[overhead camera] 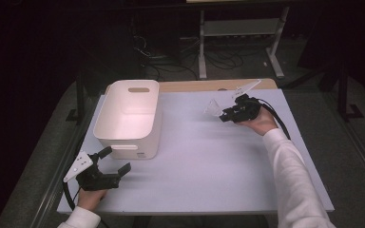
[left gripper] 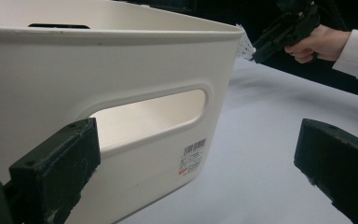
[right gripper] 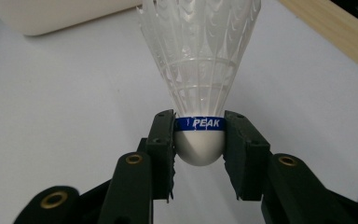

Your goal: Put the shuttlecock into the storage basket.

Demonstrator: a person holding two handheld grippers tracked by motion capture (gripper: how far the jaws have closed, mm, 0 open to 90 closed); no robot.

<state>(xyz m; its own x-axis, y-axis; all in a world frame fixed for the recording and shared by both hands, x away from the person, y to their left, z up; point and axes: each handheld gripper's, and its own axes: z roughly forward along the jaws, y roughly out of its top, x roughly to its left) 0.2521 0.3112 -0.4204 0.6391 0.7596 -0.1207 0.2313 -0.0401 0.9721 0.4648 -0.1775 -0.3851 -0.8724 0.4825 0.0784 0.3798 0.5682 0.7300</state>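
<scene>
Gripping a shuttlecock [right gripper: 200,74] by its white cork head, our right gripper [right gripper: 199,140] has both jaws pressed against the blue band, with the feathers fanning away from the jaws. We hold it above the far right part of the grey table [overhead camera: 204,161], well apart from the white bin [overhead camera: 129,116] at the left. Our left gripper [overhead camera: 116,164] rests near the table's front left corner, just beside the bin's handle wall, its 2 jaws spread wide with nothing between them.

My bin [overhead camera: 129,118] sits on the table [overhead camera: 204,171] left of centre; my shuttlecock [overhead camera: 213,107] hangs to its right, upper middle of frame.
</scene>
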